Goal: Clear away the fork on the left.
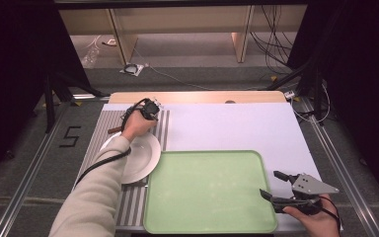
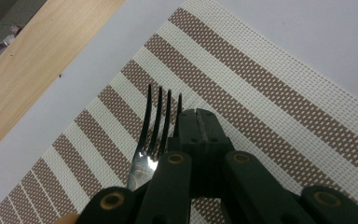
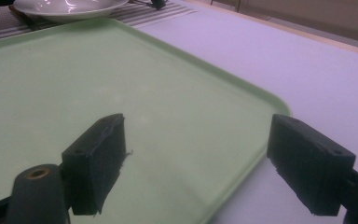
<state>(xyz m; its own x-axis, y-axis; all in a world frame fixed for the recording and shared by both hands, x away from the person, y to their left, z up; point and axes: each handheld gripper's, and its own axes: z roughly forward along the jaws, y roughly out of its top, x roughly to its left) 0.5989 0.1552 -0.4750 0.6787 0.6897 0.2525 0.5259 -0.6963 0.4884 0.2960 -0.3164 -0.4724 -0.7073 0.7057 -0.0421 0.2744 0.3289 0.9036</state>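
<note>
Left gripper view: left gripper (image 2: 197, 113) jaws pressed together on the fork (image 2: 154, 126) over the striped placemat (image 2: 279, 102). Lift level, clear the plate (image 1: 140, 160). Right gripper (image 1: 275, 185) spread beside the tray (image 1: 207, 217).

Green tray (image 1: 207, 192) bare, passable; white plate (image 1: 140, 158) blocks striped placemat's (image 1: 160, 131) middle.

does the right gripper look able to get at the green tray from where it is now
Probably yes. The right gripper hangs open at the green tray's right edge, one jaw over the tray, the other over the white cloth, with nothing between them.
</note>
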